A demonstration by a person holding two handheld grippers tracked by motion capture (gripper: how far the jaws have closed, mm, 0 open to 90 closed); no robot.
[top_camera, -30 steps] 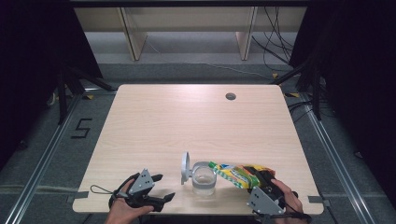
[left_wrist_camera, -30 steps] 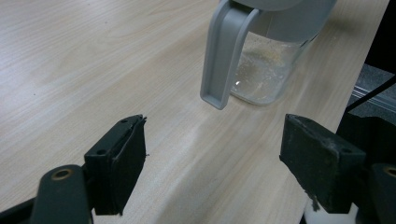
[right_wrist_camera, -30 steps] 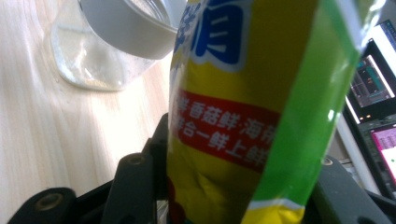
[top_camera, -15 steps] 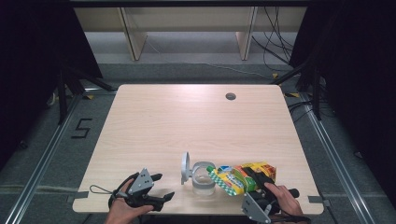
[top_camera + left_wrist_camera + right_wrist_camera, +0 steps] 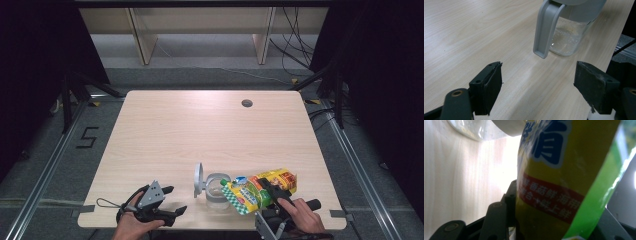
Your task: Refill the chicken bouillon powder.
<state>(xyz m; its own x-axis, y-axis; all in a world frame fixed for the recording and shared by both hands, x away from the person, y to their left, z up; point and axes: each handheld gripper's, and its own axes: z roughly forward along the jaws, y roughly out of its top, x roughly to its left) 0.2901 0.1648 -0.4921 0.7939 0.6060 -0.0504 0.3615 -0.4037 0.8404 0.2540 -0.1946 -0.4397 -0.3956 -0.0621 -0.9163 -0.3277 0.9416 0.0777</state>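
Note:
A clear jar (image 5: 216, 188) with a grey hinged lid (image 5: 198, 179) flipped up stands near the table's front edge; pale crumbs lie in its bottom (image 5: 567, 37). My right gripper (image 5: 270, 192) is shut on a yellow and green snack bag (image 5: 257, 189), tilted with its open end over the jar's mouth. In the right gripper view the bag (image 5: 564, 177) sits between the jaws, with the jar (image 5: 474, 128) at the top left. My left gripper (image 5: 170, 200) rests open at the front left, jaws wide apart (image 5: 537, 92), pointing toward the jar's lid (image 5: 546, 27).
The wooden table (image 5: 200, 130) has a round cable hole (image 5: 246, 103) at the back right. Its front edge runs just under both hands. Shelving legs and cables stand on the floor beyond the table.
My right gripper has swung the bag up and leftward, so its open end now leans over the jar. The left gripper has stayed in place.

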